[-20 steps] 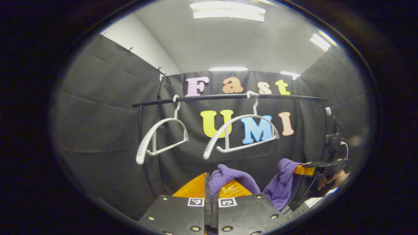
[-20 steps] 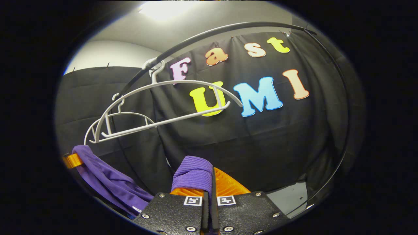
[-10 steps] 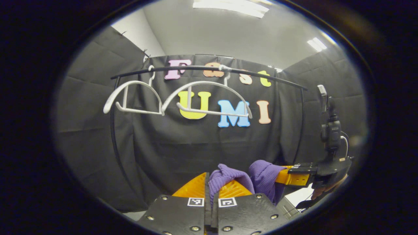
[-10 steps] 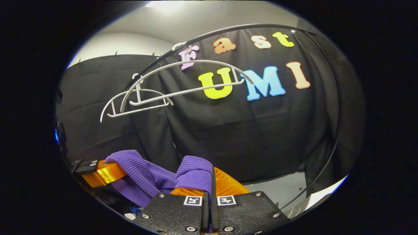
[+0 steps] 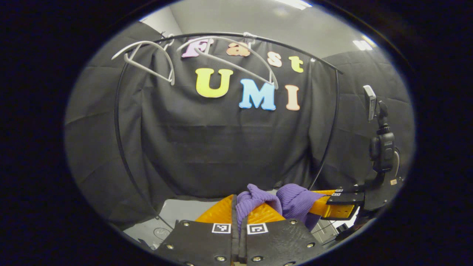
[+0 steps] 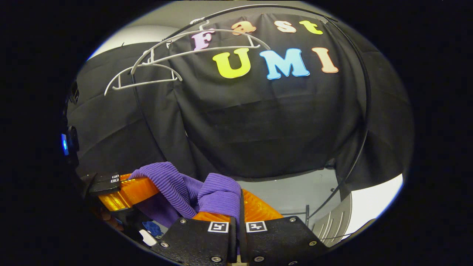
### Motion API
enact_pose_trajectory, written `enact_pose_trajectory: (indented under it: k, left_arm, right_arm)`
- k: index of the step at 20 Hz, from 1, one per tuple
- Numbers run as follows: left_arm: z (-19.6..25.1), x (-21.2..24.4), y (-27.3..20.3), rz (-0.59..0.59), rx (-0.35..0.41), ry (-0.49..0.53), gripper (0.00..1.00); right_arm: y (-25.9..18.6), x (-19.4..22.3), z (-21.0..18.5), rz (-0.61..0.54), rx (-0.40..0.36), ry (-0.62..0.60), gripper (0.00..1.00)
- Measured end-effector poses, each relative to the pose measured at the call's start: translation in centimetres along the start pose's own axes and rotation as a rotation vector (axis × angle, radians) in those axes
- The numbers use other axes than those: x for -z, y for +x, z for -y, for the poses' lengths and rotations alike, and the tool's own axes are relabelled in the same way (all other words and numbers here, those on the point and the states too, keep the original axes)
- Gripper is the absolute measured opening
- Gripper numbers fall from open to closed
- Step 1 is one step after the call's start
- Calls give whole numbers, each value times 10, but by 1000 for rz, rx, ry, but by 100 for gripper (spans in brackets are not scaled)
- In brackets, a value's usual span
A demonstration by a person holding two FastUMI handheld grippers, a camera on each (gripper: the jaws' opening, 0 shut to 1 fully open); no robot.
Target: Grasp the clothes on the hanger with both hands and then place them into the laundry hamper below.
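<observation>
The left tool is closed, and both its fingers press on a fold of the purple garment that rises between them. The right tool is closed in the same way on another ribbed fold of the garment. The two tools are near each other, and the cloth runs from one to the other in a short bunch. Most of the garment hangs below the tools and is cut off, so its full shape cannot be made out.

In the left gripper view the right tool is seen just to the right of the garment, with a black camera mount above it; the hand that holds it is hidden at the edge. In the right gripper view the left tool is seen just to the left of the garment, and its holder is too dark to make out.

High above the garment two white hangers hang bare on the black rail of the rack. To the lower right of the garment, in the right gripper view, a pale ribbed thing is only partly visible; it cannot be told if this is the hamper.

Compared with half a second ago, the rail and the hangers now stand higher in both views, more of the grey floor is visible, and the two tools are closer together.
</observation>
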State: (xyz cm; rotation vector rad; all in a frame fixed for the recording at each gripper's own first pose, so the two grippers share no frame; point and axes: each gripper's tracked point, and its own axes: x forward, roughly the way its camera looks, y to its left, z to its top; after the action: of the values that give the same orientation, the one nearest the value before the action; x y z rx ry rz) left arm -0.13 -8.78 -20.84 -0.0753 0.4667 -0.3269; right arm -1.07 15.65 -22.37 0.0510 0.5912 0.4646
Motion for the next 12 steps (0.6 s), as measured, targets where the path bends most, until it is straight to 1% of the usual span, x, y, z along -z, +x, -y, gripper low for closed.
enact_pose_trajectory:
  k: [1, 2, 3, 8, 9, 12]
  left_arm:
    - [-2, 14, 0, -25, -5, -5, 1]
    - [-3, 29, 0, -52, -9, -8, 5]
    - [-4, 42, 2, -77, -15, -9, 1]
    - [-17, 116, 11, -233, -45, -3, 1]
    - [-18, 132, 10, -264, -50, 0, 1]
    - [-21, 174, 9, -353, -54, 14, 1]
  right_arm:
    - [2, 11, 2, -21, 10, -5, 3]
    - [2, 24, 4, -41, 16, -10, 3]
    - [5, 34, 7, -59, 26, -23, 3]
    - [15, 93, 22, -169, 73, -60, 2]
    - [9, 105, 20, -191, 84, -67, 3]
    - [15, 131, 27, -251, 108, -99, 3]
